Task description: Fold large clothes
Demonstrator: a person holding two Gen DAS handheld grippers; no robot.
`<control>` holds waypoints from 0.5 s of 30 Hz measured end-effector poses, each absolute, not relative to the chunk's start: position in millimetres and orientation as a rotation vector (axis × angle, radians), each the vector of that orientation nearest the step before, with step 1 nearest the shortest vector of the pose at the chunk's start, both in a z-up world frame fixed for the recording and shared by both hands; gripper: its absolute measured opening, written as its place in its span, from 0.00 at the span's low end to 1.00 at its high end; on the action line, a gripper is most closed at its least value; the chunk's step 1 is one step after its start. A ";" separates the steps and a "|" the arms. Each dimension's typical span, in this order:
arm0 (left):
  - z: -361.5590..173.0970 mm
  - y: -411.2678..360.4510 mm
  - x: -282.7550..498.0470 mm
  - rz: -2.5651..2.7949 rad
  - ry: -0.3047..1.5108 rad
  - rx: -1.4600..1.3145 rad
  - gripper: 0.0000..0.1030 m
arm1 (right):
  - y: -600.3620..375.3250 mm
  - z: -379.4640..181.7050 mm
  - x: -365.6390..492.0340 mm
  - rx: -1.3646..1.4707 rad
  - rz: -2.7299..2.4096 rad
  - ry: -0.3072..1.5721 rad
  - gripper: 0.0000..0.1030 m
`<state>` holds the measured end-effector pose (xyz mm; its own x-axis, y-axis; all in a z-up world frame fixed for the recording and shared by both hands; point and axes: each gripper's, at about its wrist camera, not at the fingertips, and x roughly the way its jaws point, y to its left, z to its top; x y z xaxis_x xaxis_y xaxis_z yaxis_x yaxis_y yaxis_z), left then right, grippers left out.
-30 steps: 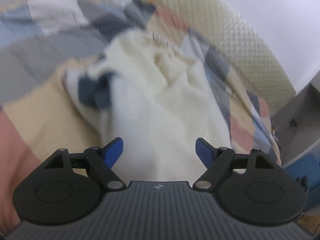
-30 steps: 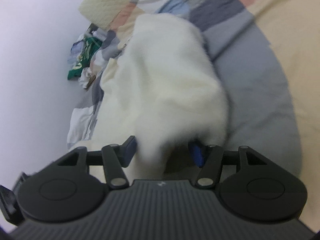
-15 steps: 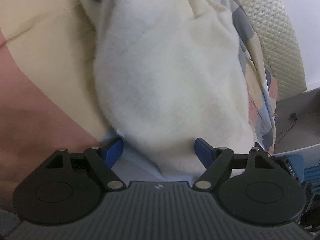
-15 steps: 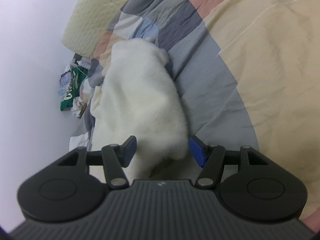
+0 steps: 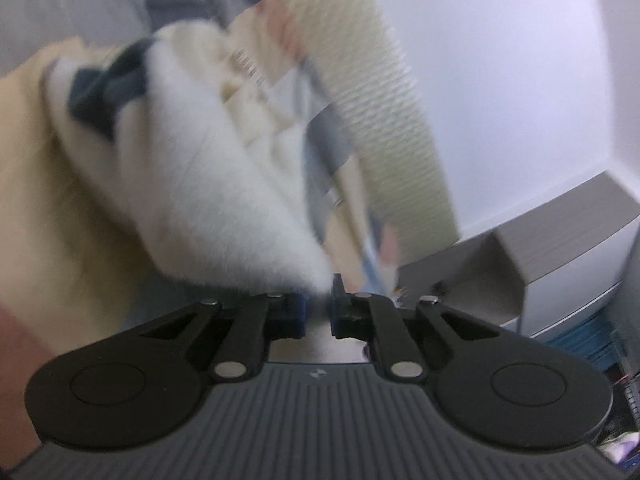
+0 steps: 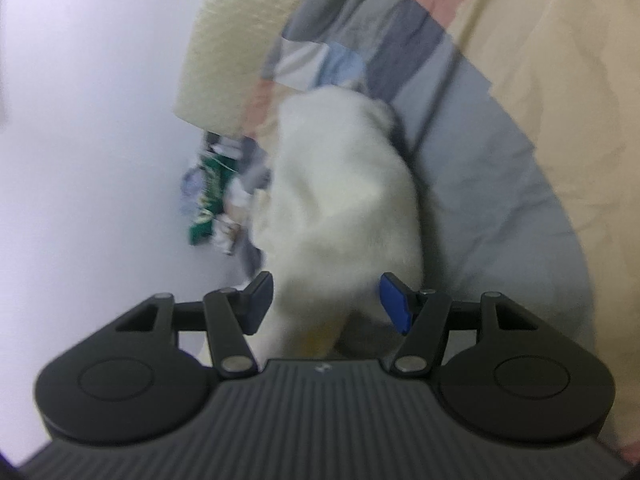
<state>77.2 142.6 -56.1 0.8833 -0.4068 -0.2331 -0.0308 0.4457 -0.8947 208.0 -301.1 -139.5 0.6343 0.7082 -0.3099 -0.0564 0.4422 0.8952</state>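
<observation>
The left gripper (image 5: pixel 318 312) is closing, pinching the fleece (image 5: pixel 208 184) corner at lower centre; the right gripper (image 6: pixel 326 304) gapes around cloth. Clamp it before lifting together.

Left tongs (image 5: pixel 318 308) closing, jaws nearly together, pointing slightly downward; right tongs (image 6: pixel 326 300) with jaws half apart.

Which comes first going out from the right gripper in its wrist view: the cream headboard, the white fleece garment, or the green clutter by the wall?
1. White fleece garment, between the right gripper's open fingers.
2. Green clutter, left, beside the wall.
3. Cream headboard, top, farthest.
</observation>
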 end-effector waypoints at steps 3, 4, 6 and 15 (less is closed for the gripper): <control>-50.6 153.8 84.7 -0.259 0.428 -1.095 0.11 | -298.4 -135.5 210.5 1.040 0.596 0.714 0.60; -49.8 155.6 90.9 -0.261 0.423 -1.092 0.11 | -296.2 -133.9 211.0 1.049 0.623 0.702 0.60; -47.3 156.9 105.2 -0.256 0.420 -1.070 0.11 | -291.4 -129.2 210.8 1.061 0.696 0.675 0.60; -51.6 173.2 182.8 -0.190 0.528 -1.017 0.12 | -247.4 -127.9 210.5 0.895 0.826 0.763 0.60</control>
<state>182.8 173.2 -51.6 0.8595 -0.3898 -0.3307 -0.0895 0.5223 -0.8481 210.5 -247.4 -127.9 0.4694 0.8562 -0.2158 -0.2833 0.3775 0.8816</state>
